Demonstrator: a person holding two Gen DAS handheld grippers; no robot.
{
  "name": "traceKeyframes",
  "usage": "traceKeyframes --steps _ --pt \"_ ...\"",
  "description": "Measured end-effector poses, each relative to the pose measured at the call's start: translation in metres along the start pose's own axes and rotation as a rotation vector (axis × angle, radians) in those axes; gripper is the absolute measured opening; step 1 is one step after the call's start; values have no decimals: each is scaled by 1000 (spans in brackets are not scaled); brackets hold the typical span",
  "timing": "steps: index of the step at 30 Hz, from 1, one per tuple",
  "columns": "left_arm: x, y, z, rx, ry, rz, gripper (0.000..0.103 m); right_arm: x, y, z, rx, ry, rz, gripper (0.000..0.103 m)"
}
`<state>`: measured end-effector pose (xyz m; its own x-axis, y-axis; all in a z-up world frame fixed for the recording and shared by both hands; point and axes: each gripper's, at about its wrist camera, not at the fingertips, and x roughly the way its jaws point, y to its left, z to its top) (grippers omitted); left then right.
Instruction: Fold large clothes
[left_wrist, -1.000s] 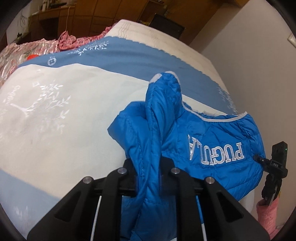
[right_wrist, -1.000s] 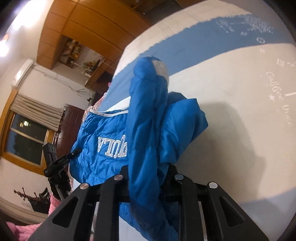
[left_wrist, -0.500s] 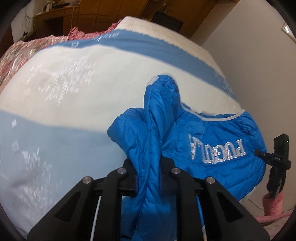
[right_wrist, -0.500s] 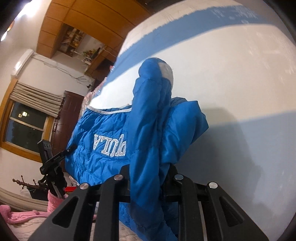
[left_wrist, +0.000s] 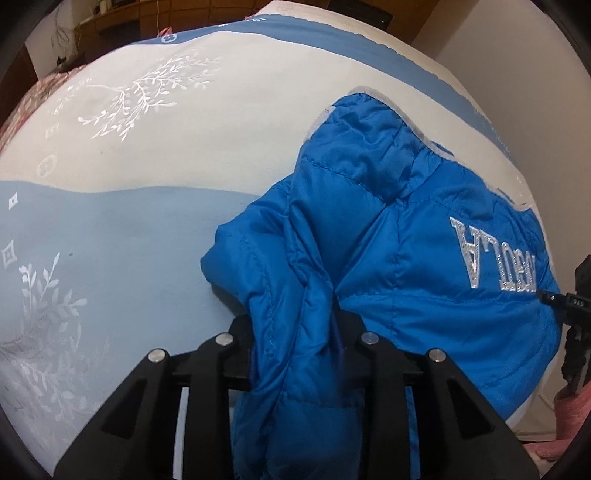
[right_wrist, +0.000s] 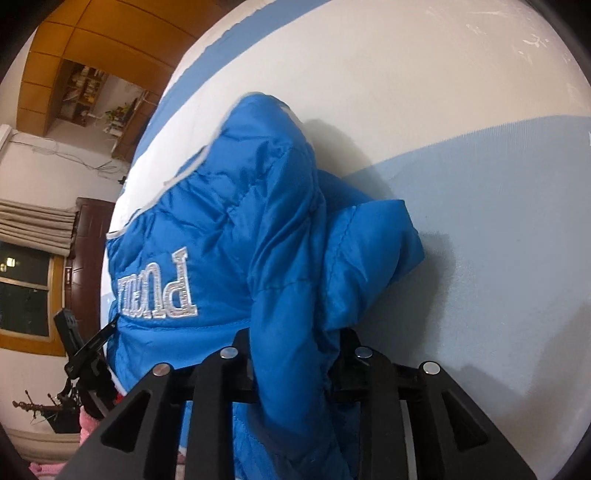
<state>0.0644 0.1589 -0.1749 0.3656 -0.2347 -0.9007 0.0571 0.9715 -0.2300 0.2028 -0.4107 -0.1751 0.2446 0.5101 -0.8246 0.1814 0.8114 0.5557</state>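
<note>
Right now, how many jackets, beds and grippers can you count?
Jackets: 1, blue jacket
Beds: 1, bed
Grippers: 2, left gripper and right gripper, each with jacket cloth between its fingers
Total: 4

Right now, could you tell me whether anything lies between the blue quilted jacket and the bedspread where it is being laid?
Nothing visible does. The blue quilted jacket drapes straight onto the white and pale blue bedspread, its folds between the jaws of both the left gripper and the right gripper.
</note>
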Motion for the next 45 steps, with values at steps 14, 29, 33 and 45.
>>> traceKeyframes --steps 14,29,33,45 --pt "-45 9 3 -33 -15 -4 38 -45 9 -24 5 -120 -172 41" --pt "-97 -54 -9 88 -119 41 37 -84 80 -60 -184 -193 -323 27" --pt "-89 -75 -18 108 -102 47 40 -78 86 -63 -228 -171 -338 26" --pt "-53 -105 -38 112 -40 120 40 -42 58 -63 -251 -66 -379 21"
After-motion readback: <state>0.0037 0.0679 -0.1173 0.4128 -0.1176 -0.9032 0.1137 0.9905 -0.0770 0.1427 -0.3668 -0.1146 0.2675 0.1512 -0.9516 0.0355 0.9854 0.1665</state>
